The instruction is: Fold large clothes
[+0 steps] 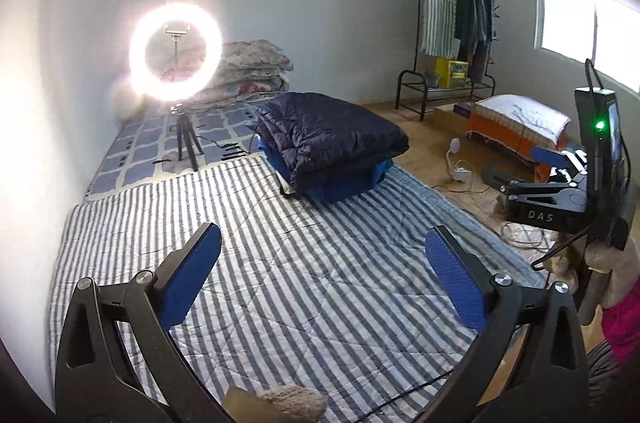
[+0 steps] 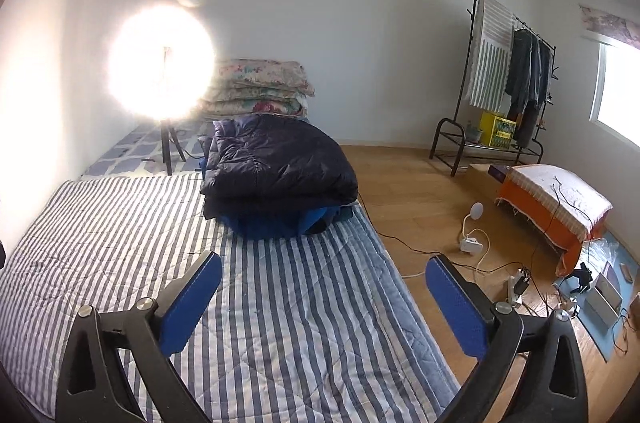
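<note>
A folded dark navy padded coat (image 2: 280,167) sits on top of a blue folded garment (image 2: 280,223), the pile resting at the far end of the striped quilt (image 2: 280,323) that covers the bed. Nearer than the pile, the left tool (image 1: 322,273) and the right tool (image 2: 324,299) hang above the bare stripes, each spread to its widest with nothing between the blue pads (image 1: 192,275). Beyond the pile a ring light (image 1: 176,51) glares on its tripod in front of stacked floral bedding (image 1: 256,71); well to the right of the pile, a clothes rack (image 2: 508,75) holds hanging garments. Judging by the neat stack, two large pieces look finished and set aside. No unfolded garment lies on the quilt, so whether more work remains, perhaps from the rack, cannot be told.
</note>
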